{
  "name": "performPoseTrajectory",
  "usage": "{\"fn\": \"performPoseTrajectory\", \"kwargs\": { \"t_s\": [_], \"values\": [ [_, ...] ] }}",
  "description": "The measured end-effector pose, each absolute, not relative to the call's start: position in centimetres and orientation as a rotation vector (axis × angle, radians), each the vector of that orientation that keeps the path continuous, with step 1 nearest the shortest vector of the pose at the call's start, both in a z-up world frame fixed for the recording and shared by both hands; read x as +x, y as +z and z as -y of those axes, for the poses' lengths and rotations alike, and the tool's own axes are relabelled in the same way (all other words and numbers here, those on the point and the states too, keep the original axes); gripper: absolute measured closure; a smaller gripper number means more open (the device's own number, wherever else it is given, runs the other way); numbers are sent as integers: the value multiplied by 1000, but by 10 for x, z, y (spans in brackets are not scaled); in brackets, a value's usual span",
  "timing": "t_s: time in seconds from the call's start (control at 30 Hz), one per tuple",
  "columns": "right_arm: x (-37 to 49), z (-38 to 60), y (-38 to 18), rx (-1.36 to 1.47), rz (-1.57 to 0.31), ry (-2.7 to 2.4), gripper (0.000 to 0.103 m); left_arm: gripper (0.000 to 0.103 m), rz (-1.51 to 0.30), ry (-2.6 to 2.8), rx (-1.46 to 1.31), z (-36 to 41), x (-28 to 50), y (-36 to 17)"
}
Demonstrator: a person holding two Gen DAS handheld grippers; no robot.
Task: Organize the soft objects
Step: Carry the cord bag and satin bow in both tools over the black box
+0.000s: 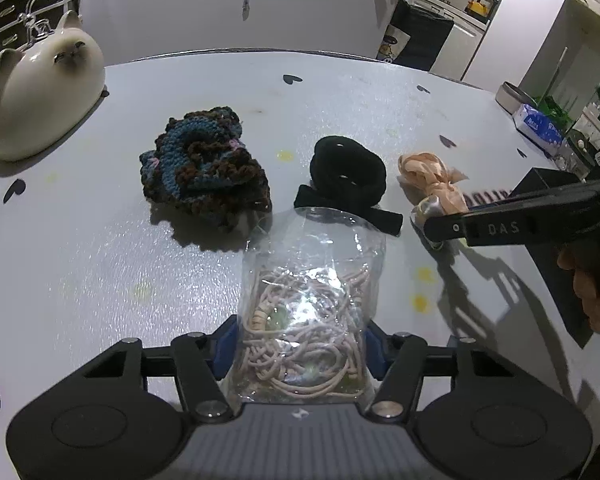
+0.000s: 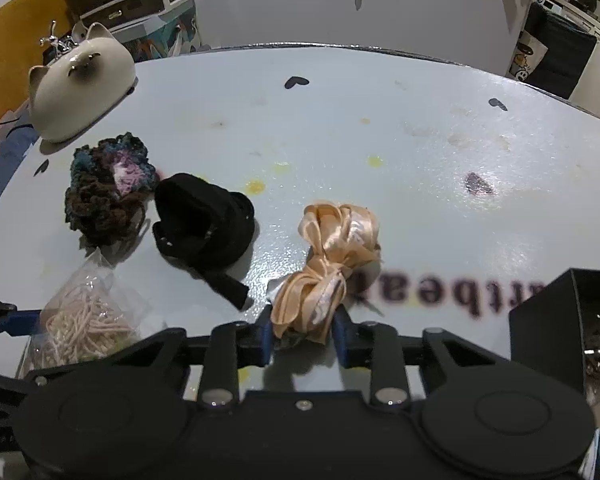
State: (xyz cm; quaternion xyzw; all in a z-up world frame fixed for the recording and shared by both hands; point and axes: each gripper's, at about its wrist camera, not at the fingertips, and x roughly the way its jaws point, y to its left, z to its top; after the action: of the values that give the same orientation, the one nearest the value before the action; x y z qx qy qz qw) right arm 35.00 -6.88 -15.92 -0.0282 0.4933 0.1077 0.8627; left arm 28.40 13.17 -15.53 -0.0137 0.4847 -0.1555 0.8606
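Observation:
A clear plastic bag (image 1: 308,304) of pale elastic bands lies on the white table (image 1: 340,92). My left gripper (image 1: 300,348) is shut on its near end, a blue pad pressing each side. A peach satin scrunchie (image 2: 336,236) sits between the blue pads of my right gripper (image 2: 303,336), which is shut on its lower end. In the left wrist view, the right gripper (image 1: 430,220) reaches in from the right onto the peach scrunchie (image 1: 428,178). A black scrunchie (image 1: 348,180) and a brown-and-blue crocheted scrunchie (image 1: 204,164) lie loose behind the bag.
A cream ceramic cat (image 1: 36,92) stands at the table's far left. A black box (image 2: 560,320) sits at the right near edge, with a blue tissue packet (image 1: 538,124) and clutter beyond it. A person's hand (image 1: 588,288) holds the right gripper.

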Motion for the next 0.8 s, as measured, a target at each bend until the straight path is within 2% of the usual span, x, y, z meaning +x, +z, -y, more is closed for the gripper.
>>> {"fn": "performPoseTrajectory", "kwargs": {
  "t_s": [0.5, 0.8],
  "values": [
    [280, 87, -113, 18, -917, 234, 76, 43, -956, -287, -132, -134, 255, -125],
    [247, 148, -81, 165, -809, 75, 76, 43, -885, -309, -150, -102, 242, -98]
  ]
}}
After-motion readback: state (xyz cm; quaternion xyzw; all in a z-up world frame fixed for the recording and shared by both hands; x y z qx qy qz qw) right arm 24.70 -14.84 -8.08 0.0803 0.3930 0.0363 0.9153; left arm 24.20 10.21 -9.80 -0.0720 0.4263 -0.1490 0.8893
